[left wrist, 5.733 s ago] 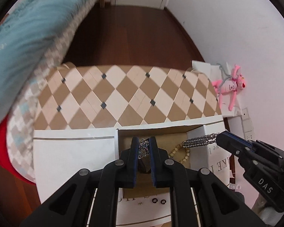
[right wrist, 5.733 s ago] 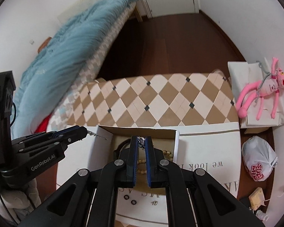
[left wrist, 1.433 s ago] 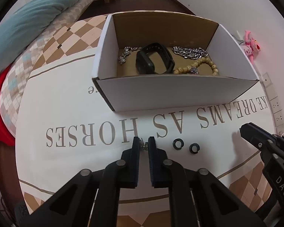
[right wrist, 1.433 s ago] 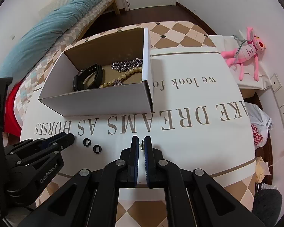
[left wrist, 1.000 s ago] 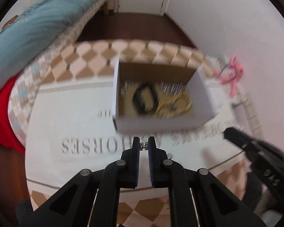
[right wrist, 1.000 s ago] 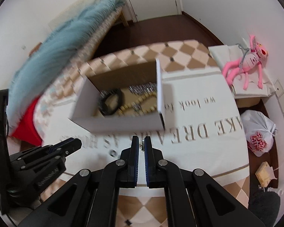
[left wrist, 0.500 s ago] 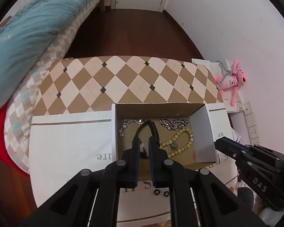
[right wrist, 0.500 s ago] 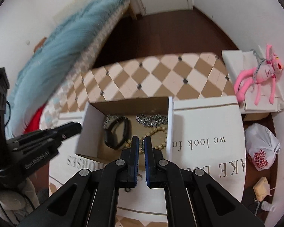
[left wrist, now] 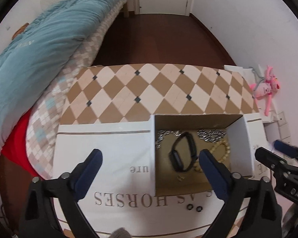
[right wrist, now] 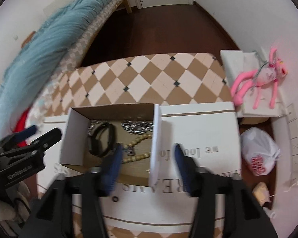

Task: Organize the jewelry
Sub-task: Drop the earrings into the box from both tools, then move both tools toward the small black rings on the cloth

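An open cardboard box (left wrist: 239,144) (right wrist: 72,136) stands on the white printed cloth. Inside lie a black watch band (left wrist: 181,154) (right wrist: 101,138), a silver chain (left wrist: 210,134) (right wrist: 137,127), a beige bead bracelet (left wrist: 221,152) (right wrist: 138,148) and a small earring (left wrist: 180,178). Two black rings (left wrist: 193,208) lie on the cloth in front of the box; one shows in the right wrist view (right wrist: 114,199). My left gripper (left wrist: 150,157) is open and empty above the box's left wall. My right gripper (right wrist: 148,152) is open and empty above its right wall.
A table with a diamond-pattern top (left wrist: 149,91) carries the white cloth (left wrist: 101,154). A bed with a teal duvet (left wrist: 39,49) lies left. A pink plush toy (right wrist: 260,79) and a white plastic bag (right wrist: 258,150) sit right. Dark wooden floor (left wrist: 159,39) lies beyond.
Both grippers, shut half a second ago over the box, have opened wide. A small earring now lies on the box floor.
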Action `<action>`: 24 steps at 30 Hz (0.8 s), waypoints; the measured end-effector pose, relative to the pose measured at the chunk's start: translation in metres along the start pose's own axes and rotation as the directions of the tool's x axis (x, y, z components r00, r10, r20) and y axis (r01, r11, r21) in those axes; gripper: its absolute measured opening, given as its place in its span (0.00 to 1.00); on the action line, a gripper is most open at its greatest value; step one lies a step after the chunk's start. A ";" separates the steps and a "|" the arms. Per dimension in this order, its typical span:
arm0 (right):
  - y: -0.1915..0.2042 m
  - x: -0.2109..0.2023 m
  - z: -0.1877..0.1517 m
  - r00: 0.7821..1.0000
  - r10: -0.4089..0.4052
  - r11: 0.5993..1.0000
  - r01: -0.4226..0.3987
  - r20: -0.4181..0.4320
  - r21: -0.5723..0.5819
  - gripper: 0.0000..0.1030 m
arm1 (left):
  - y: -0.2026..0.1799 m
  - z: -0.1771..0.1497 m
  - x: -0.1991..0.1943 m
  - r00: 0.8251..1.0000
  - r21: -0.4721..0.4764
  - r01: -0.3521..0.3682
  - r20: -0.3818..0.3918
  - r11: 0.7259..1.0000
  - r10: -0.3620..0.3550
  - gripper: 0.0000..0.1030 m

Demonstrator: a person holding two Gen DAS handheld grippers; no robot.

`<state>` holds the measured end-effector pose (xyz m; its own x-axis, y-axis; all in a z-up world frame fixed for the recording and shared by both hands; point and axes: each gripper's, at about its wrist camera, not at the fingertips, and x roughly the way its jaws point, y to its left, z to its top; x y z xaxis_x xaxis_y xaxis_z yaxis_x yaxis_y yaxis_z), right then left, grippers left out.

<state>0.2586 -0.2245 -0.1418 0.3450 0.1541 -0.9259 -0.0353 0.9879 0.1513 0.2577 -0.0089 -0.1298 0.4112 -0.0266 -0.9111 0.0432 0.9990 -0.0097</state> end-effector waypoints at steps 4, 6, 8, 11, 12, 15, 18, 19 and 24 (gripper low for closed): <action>0.006 0.005 -0.006 0.998 -0.070 0.997 0.069 -0.009 -0.039 0.89 | 0.001 -0.012 0.003 0.999 -0.007 -0.030 -0.010 1.000 0.030 0.98; 0.008 0.008 -0.009 0.996 -0.092 0.995 0.091 -0.017 -0.044 0.92 | 0.002 -0.017 0.003 0.999 -0.009 -0.038 -0.013 0.999 0.038 0.99; 0.008 0.009 -0.012 0.995 -0.100 0.994 0.099 -0.017 -0.045 0.98 | 0.002 -0.020 0.002 0.999 -0.009 -0.048 -0.013 0.999 0.048 0.99; 0.009 0.004 -0.015 0.994 -0.113 0.993 0.113 -0.004 -0.045 0.98 | 0.003 -0.022 -0.006 0.999 -0.018 -0.041 -0.001 0.999 0.041 0.99; 0.010 0.001 -0.015 0.993 -0.116 0.992 0.116 0.003 -0.043 0.98 | 0.003 -0.022 -0.009 0.999 -0.023 -0.036 0.005 0.999 0.037 0.99; 0.013 -0.013 -0.016 0.992 -0.121 0.992 0.123 0.035 -0.043 1.00 | 0.004 -0.021 -0.026 0.999 -0.033 -0.026 0.041 0.999 0.028 0.99; 0.019 -0.033 -0.018 0.989 -0.121 0.991 0.125 0.080 -0.046 1.00 | 0.005 -0.021 -0.045 0.997 -0.044 -0.014 0.081 0.999 0.017 0.99; 0.021 -0.040 -0.019 0.988 -0.117 0.991 0.122 0.095 -0.046 1.00 | 0.005 -0.022 -0.052 0.995 -0.046 -0.012 0.100 0.999 0.017 0.99; 0.027 -0.063 -0.034 0.986 -0.095 0.994 0.101 0.135 -0.039 1.00 | 0.009 -0.037 -0.073 0.985 -0.050 -0.064 0.156 0.997 0.071 0.99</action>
<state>0.2044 -0.2069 -0.0911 0.4704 0.0552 -0.8807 -0.0363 0.9984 0.0432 0.1945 0.0032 -0.0790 0.5504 0.0396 -0.8339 -0.0292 0.9992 0.0282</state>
